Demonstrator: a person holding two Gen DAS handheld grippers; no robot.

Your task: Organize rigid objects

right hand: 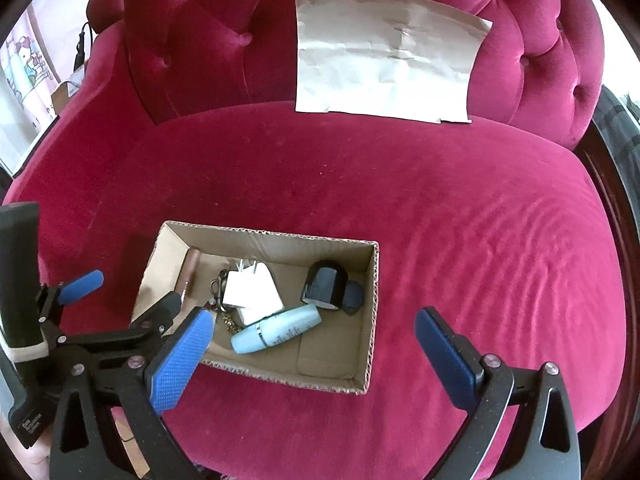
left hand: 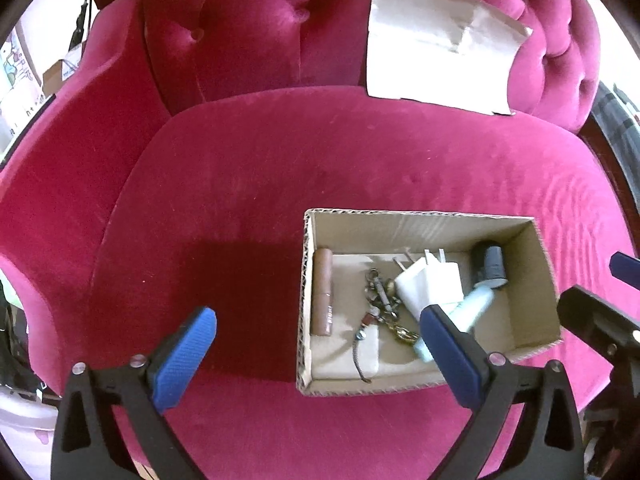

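Hovering with both jaws wide and empty, left gripper (left hand: 318, 344) and right gripper (right hand: 314, 344), I judge the cardboard box (right hand: 372, 312) filled, so next I search the pink sofa seat (right hand: 400, 184) for strays.

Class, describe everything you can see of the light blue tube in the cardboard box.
The light blue tube is smooth, plastic-looking and rounded at both ends, with a thin dark band near one end and small dark print along its body. It lies on its side, slanted across the floor of the cardboard box, against the white charger. Neither gripper holds it.
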